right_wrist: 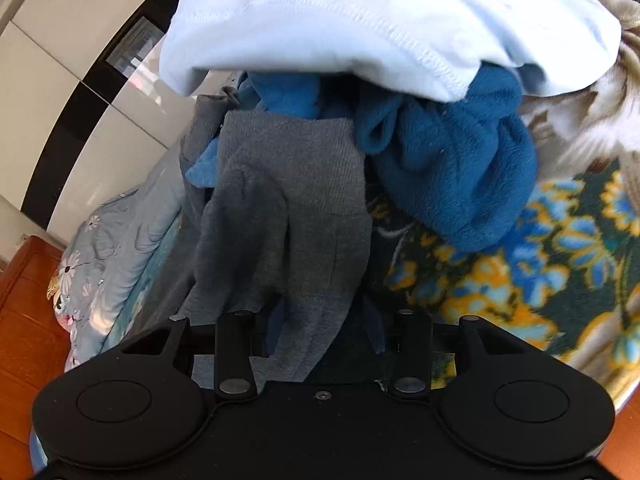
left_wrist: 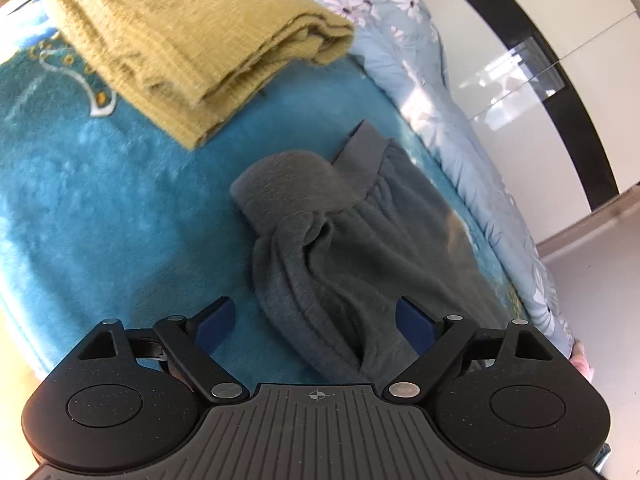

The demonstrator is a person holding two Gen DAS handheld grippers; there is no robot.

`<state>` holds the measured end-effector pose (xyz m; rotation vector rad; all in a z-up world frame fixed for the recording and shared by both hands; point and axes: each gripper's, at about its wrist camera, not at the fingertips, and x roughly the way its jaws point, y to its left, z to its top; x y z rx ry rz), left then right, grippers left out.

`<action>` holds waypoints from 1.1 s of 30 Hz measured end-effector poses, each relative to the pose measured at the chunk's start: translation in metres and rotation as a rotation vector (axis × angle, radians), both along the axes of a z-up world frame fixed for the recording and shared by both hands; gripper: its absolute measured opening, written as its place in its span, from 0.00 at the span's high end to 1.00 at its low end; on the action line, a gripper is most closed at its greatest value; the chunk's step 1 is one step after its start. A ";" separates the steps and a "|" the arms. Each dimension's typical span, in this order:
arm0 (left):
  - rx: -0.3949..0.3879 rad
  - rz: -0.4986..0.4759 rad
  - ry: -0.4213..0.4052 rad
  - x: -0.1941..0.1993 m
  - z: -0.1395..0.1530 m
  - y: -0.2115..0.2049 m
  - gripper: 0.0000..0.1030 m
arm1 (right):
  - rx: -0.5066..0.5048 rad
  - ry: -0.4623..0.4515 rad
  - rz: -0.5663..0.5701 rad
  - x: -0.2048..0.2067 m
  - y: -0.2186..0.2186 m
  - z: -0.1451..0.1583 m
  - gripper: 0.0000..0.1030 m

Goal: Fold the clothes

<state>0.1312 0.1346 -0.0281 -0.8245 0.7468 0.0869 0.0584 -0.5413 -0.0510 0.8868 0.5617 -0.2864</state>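
The grey garment (left_wrist: 352,240) is lying bunched on the teal blanket (left_wrist: 100,208) of the bed; it looks soft, limp and light, best taken by its ribbed band at 12 o'clock. The left hand-held gripper (left_wrist: 316,324) is hovering spread wide over it. The right hand-held gripper (right_wrist: 320,328) is pinching grey cloth (right_wrist: 288,208). Counting: one folded mustard piece (left_wrist: 180,40) at 11 o'clock, one pale blue garment (right_wrist: 360,20), one blue fleece (right_wrist: 460,176).
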 end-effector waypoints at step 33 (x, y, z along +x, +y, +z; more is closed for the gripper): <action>0.035 0.052 -0.028 -0.047 -0.005 0.031 0.94 | -0.057 0.124 -0.017 -0.102 0.014 -0.005 0.98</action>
